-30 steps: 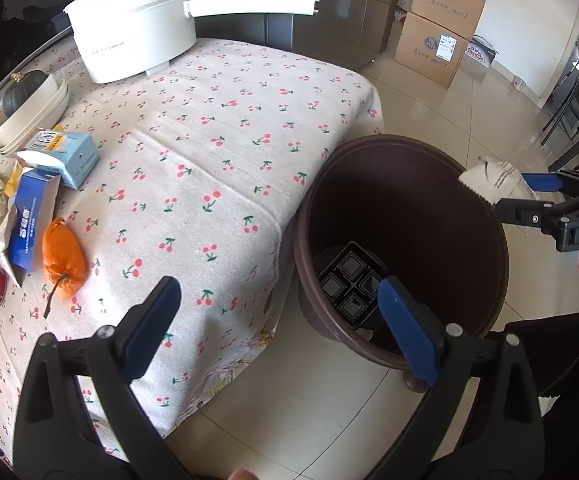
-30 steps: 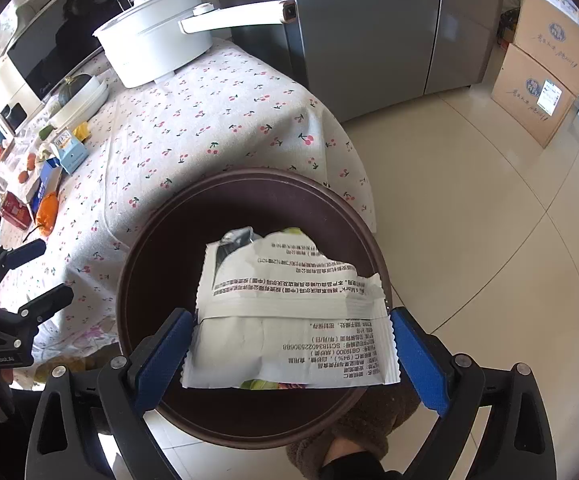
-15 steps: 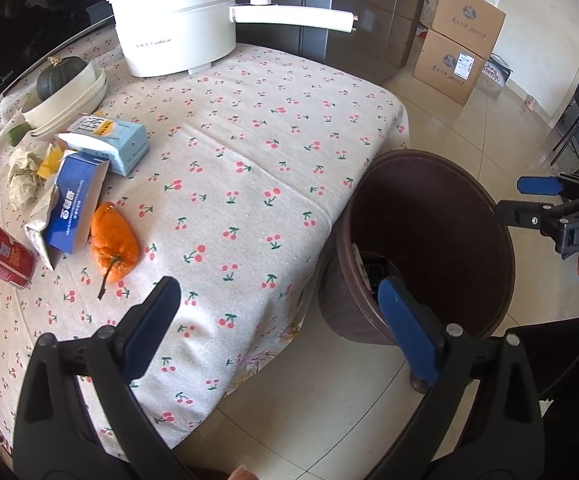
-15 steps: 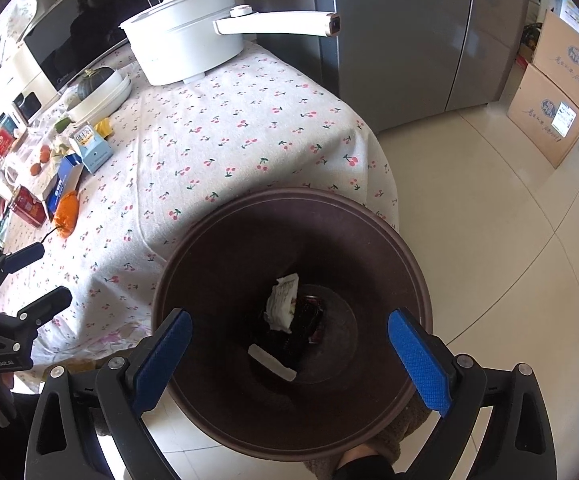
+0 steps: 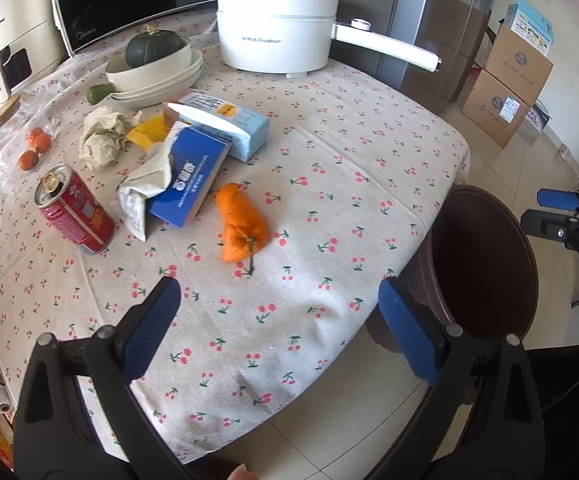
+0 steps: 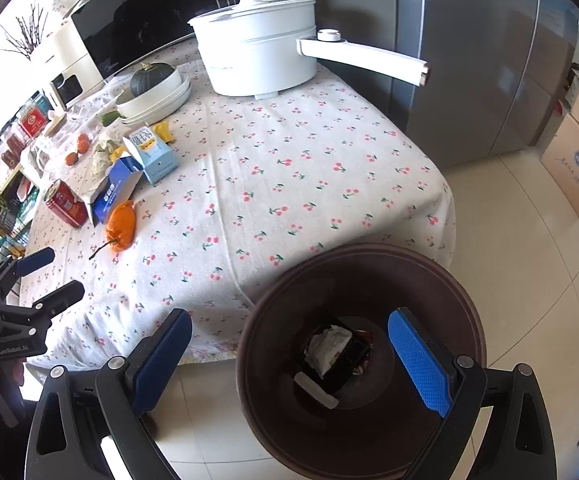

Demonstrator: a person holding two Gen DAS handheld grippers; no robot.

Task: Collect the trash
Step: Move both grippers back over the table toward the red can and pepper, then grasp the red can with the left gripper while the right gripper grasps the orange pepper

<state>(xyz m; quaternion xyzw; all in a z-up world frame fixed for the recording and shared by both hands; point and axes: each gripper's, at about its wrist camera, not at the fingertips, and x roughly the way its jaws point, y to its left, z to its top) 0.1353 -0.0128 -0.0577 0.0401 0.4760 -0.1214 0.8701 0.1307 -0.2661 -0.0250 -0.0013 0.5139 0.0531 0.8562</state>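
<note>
My left tool (image 5: pixel 277 316) wide apart, empty, above desk (image 5: pixel 329 152) with cherry-print cloth. My right tool (image 6: pixel 289 356) also apart, empty, over round dark brown plastic bin (image 6: pixel 465 320) beside desk. White crumpled wrapper (image 6: pixel 327 346) lies at bin bottom. Orange peel (image 5: pixel 241 228), red drink can (image 5: pixel 75 210), blue carton box (image 5: pixel 189 188) lie on desk.

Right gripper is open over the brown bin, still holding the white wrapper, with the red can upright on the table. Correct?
Not quite. The right gripper is open and empty; the white wrapper lies inside the brown bin, as the right wrist view shows. The red can does stand upright.
</note>
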